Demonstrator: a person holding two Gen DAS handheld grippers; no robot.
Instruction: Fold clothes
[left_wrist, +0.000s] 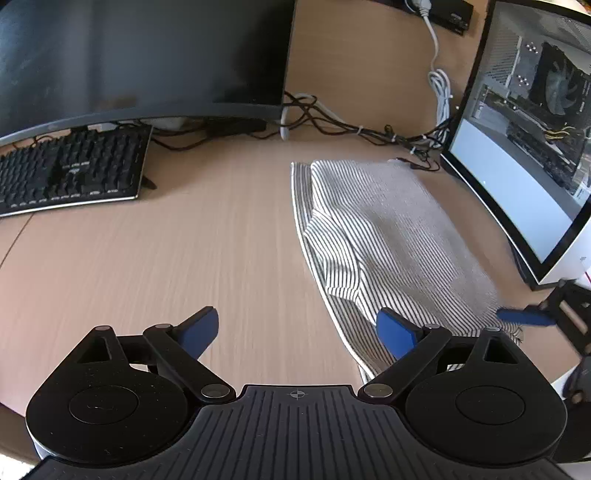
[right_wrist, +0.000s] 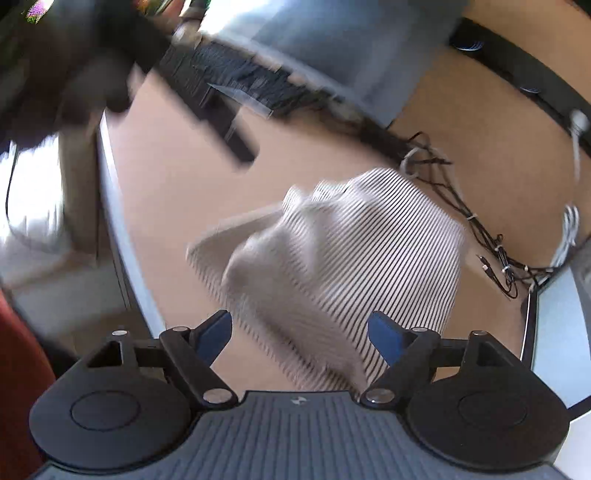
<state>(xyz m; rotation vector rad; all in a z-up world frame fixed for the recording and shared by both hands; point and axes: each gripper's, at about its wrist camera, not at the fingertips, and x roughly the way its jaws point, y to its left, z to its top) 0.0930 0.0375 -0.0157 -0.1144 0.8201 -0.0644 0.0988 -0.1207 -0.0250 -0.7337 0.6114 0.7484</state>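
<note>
A black-and-white striped garment (left_wrist: 373, 236) lies folded in a narrow bundle on the wooden desk (left_wrist: 184, 251), right of centre in the left wrist view. My left gripper (left_wrist: 295, 328) is open and empty, above the desk just left of the garment's near end. In the right wrist view the same garment (right_wrist: 343, 258) is blurred and lies ahead of my right gripper (right_wrist: 299, 332), which is open with nothing between its fingers. One blue finger of the right gripper (left_wrist: 524, 316) shows at the garment's near right corner in the left wrist view.
A black keyboard (left_wrist: 70, 170) and a dark curved monitor (left_wrist: 140, 59) stand at the back left. A glass-sided PC case (left_wrist: 528, 147) stands at the right. Tangled cables (left_wrist: 354, 125) lie behind the garment. The desk's front edge (right_wrist: 122, 229) shows at the left in the right wrist view.
</note>
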